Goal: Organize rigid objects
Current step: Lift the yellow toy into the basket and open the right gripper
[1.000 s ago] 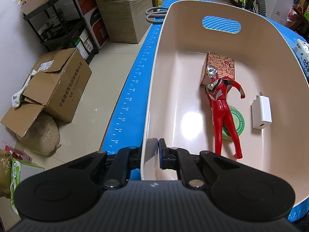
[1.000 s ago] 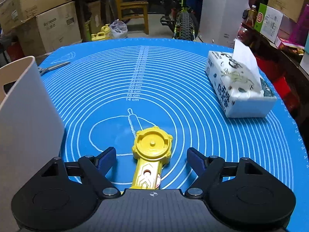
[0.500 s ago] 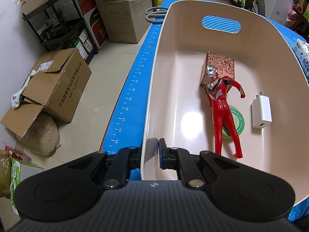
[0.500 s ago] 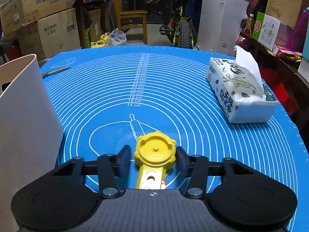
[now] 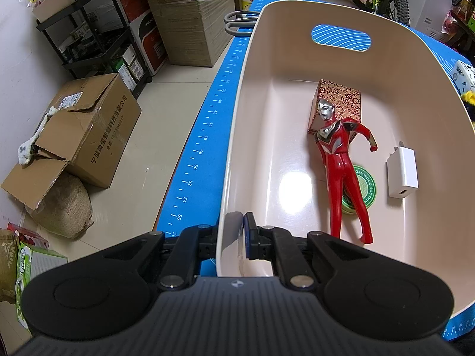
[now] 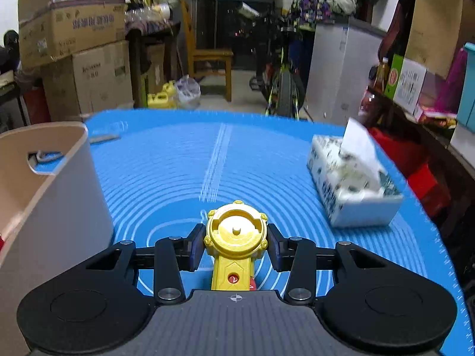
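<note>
A yellow toy launcher (image 6: 236, 237) with a round head hangs above the blue mat (image 6: 184, 160), and my right gripper (image 6: 236, 244) is shut on that head from both sides. To its left stands the beige bin (image 6: 56, 207). My left gripper (image 5: 237, 231) is shut on the near wall of the beige bin (image 5: 228, 178), one finger inside and one outside. On the bin's floor lie a red figure (image 5: 341, 160), a patterned box (image 5: 341, 101), a green round tin (image 5: 363, 190) and a white charger (image 5: 403, 172).
A tissue box (image 6: 350, 184) sits on the mat's right side. Scissors (image 5: 237, 22) lie past the bin's far left corner. Cardboard boxes (image 5: 86, 130) and a sack stand on the floor off the table's left edge. A bicycle and a chair stand behind the table.
My right gripper closed on the yellow launcher's round head and lifted it off the mat, tipping up toward the room. The left gripper and the bin stayed still.
</note>
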A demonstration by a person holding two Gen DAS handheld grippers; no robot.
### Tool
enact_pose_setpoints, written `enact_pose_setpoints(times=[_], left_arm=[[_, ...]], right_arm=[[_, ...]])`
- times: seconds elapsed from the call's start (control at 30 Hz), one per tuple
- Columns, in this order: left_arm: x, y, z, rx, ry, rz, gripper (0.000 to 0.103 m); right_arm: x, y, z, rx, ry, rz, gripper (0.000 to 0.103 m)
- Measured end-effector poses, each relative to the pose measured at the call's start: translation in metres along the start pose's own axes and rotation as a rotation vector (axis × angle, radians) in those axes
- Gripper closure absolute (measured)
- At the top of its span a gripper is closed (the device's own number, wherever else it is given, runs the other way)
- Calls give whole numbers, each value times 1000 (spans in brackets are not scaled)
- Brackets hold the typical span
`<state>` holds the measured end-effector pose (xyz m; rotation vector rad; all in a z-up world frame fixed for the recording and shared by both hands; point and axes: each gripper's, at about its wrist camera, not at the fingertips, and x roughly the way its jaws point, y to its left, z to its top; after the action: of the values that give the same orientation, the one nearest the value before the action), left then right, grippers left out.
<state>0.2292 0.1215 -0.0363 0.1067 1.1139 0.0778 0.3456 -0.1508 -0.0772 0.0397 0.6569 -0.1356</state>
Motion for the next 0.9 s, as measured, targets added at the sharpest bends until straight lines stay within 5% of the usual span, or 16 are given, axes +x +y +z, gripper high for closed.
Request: enact_pose_setpoints(times=[0.6, 0.9], left_arm=[[-3, 1, 0, 0, -3, 7, 91], [-3, 2, 0, 2, -4, 8, 90]], right_arm=[[-102, 15, 44, 18, -241, 145, 54], [-125, 58, 49, -37, -268, 252, 54]])
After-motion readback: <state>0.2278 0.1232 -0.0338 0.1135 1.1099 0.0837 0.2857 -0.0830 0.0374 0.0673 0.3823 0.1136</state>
